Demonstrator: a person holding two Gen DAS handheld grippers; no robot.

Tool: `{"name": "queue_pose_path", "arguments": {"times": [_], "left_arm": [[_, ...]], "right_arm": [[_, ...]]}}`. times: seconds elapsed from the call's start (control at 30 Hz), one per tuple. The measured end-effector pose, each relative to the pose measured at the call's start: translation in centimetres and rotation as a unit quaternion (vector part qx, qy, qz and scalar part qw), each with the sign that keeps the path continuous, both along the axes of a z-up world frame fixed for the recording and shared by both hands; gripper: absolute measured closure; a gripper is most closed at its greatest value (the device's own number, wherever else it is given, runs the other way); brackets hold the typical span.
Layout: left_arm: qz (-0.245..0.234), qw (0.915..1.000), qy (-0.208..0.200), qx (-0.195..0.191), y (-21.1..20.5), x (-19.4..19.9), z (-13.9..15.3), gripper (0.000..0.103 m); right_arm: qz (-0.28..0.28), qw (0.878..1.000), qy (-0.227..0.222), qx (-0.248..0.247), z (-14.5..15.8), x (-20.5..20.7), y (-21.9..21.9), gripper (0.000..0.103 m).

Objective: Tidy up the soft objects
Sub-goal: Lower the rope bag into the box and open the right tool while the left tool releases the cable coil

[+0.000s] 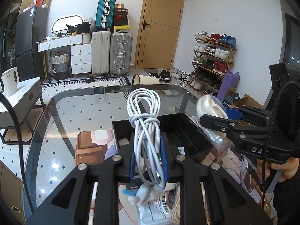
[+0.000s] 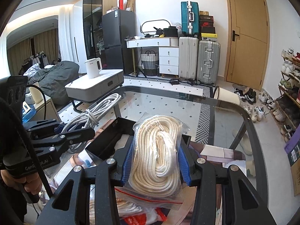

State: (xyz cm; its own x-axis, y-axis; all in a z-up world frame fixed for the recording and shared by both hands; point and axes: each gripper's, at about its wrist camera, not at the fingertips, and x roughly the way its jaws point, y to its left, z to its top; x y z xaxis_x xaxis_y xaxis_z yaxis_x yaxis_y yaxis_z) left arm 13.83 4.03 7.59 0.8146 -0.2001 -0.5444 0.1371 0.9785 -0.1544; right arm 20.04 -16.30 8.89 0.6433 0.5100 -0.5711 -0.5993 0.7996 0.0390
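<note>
Our left gripper [image 1: 148, 161] clamps its jaws on the white cable bundle [image 1: 144, 120]; our right gripper [image 2: 156, 161] clamps the bagged rope [image 2: 159, 150]. Both are angled downward above the black tray [image 1: 187, 131], partly hidden. The glass table [image 1: 84, 108] lies open toward 12 o'clock.

Black tool [image 1: 148, 161] frames, blue pads [image 2: 184, 168], silver screws, braided cable.
</note>
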Motion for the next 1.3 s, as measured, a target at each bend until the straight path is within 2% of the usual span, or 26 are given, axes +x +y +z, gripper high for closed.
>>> {"name": "queue_pose_path", "arguments": {"times": [0.43,1.03,1.3], "left_arm": [[-0.001,1.0,0.001,0.008,-0.5,2.8,-1.3,0.083],[-0.045,0.9966,0.035,0.06,-2.9,4.8,-2.9,0.083],[-0.045,0.9948,0.051,0.077,-3.0,5.7,-3.3,0.083]], "right_arm": [[-0.009,1.0,-0.001,-0.004,-1.5,3.1,1.2,0.06],[0.0,0.999,-0.004,-0.046,-4.5,5.3,3.2,0.06],[0.011,0.998,0.0,-0.068,-6.0,5.2,4.0,0.06]]}}
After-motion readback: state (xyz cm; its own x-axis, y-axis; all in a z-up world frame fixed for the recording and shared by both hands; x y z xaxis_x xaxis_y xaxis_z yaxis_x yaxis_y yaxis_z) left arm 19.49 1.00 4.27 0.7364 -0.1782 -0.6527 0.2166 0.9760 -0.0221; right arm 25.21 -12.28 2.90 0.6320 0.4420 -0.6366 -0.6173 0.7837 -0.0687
